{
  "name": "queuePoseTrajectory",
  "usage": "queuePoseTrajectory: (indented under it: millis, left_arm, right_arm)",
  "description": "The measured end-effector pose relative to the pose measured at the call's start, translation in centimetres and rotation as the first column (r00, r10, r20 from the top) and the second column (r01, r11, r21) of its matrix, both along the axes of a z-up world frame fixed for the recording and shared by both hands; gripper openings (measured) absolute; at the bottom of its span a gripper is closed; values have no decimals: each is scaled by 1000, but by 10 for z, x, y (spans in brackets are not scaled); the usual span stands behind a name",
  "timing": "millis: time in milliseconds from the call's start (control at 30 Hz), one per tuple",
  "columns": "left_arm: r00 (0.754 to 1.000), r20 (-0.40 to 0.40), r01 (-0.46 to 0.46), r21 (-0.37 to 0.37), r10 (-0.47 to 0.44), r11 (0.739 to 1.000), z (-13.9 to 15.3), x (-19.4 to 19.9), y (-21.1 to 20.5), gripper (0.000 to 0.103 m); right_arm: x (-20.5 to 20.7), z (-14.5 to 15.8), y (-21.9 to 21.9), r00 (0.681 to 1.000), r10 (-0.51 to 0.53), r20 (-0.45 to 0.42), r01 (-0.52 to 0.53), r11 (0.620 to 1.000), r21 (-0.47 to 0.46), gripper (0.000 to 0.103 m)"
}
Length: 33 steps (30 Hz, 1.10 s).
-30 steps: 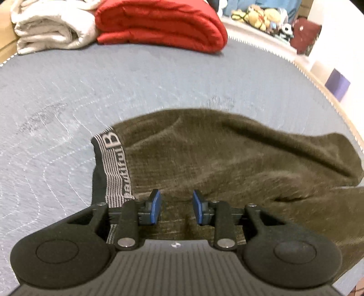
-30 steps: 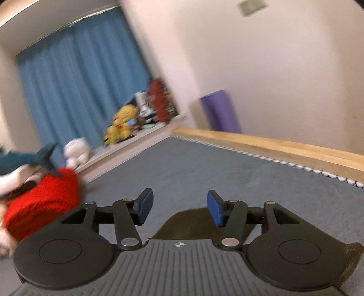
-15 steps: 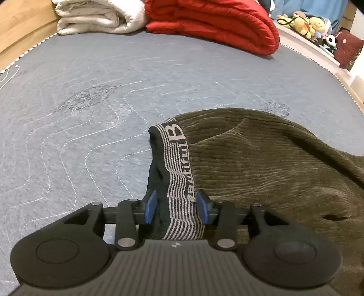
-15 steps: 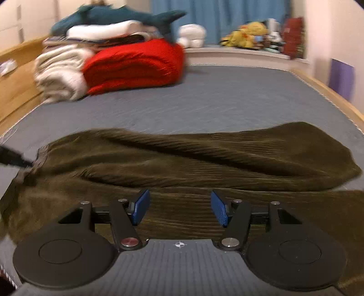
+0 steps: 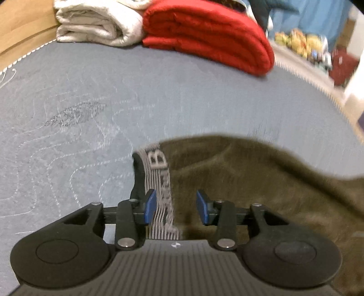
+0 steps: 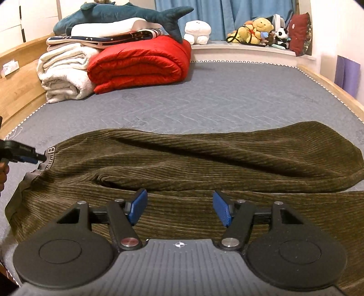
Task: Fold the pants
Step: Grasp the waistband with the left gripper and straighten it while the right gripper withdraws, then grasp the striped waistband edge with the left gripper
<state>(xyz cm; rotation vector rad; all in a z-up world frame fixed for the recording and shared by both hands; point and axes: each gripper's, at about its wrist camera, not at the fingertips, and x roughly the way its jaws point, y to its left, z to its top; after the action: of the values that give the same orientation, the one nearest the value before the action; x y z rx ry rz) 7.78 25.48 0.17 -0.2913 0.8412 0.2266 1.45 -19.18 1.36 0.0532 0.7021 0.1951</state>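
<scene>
Olive corduroy pants (image 6: 204, 159) lie across the grey mattress, waist to the left and legs to the right, one leg folded over the other. The grey striped waistband (image 5: 159, 182) with a "B" shows in the left wrist view. My left gripper (image 5: 176, 208) is open, its jaws on either side of the waistband edge. It also shows at the left edge of the right wrist view (image 6: 22, 154), at the waistband. My right gripper (image 6: 179, 208) is open and empty, just above the near leg's middle.
A folded red quilt (image 6: 141, 63), white blankets (image 6: 66, 75) and a plush shark (image 6: 122, 16) are stacked at the far end. The wooden bed frame (image 6: 329, 86) runs along both sides. Stuffed toys (image 6: 257, 31) sit on a ledge beyond.
My left gripper shifted along the waistband and its jaws opened wider. My right gripper swung from facing the wall to over the pants, then steadied there.
</scene>
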Motion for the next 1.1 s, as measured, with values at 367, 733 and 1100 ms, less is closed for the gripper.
queuePoseTrajectory:
  millis: [367,733,1100]
  left_arm:
    - [998,58,29,34,-30,999,-2,76,20,49]
    - [972,10,232,59,-233,971,-47,141,6,71]
    - [922,25,373,206,-386,905,-33,102,-31,11]
  right_arm:
    - [8,9,-15,999,-40,-12,41,997,72,67]
    - [13,14,-35,997,-72,-40,76,991,110,69]
    - [23,8,-65,983,-166,-85,175,978,110,69]
